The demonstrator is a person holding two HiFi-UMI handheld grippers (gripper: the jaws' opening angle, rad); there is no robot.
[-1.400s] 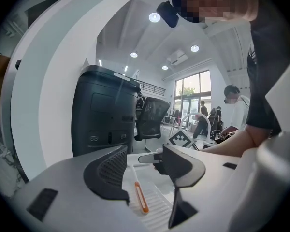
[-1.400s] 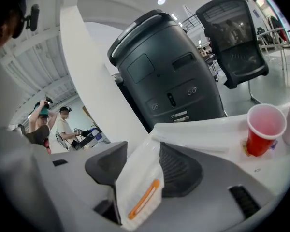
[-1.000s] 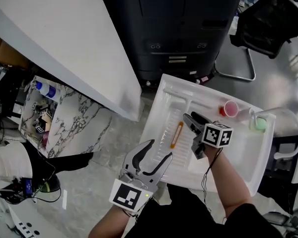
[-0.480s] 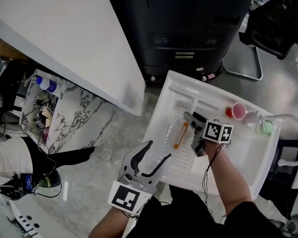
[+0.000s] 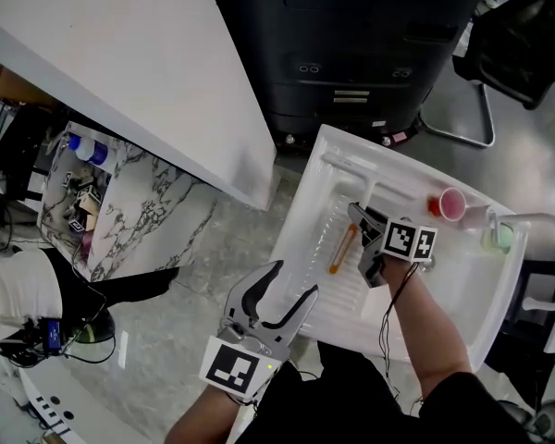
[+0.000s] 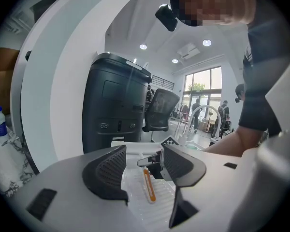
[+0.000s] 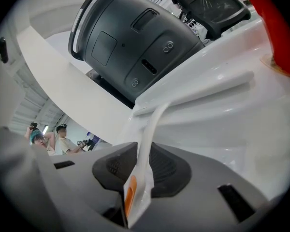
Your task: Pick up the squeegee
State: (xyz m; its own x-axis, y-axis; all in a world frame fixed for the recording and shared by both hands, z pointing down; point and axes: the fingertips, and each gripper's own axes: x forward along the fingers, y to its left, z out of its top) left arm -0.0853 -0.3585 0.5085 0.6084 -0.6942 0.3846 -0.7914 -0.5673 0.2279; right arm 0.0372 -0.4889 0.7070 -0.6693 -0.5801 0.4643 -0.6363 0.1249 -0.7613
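The squeegee (image 5: 344, 246) is white, with a T-shaped blade at the far end and an orange inlay in its handle. It lies in the white tray (image 5: 301, 213). My right gripper (image 5: 359, 222) reaches over the tray from the right, and its jaws are closing across the handle. In the right gripper view the handle (image 7: 146, 153) runs between the pads (image 7: 169, 170), against the dark one, and the orange end sticks out toward the camera. My left gripper (image 5: 284, 291) hovers open and empty at the tray's near-left edge. In the left gripper view the squeegee (image 6: 149, 185) shows beyond its jaws.
A red cup (image 5: 451, 203) and a green cup (image 5: 499, 237) stand at the tray's right end beside a curved faucet (image 5: 548, 234). A big black machine (image 5: 351, 44) stands beyond the tray, a white counter (image 5: 120, 63) to the left and a black chair (image 5: 527, 26) at top right.
The right gripper's jaws stood wide apart over the squeegee handle and have now narrowed onto it, a little lower in the tray. The left gripper stays open, sunk slightly.
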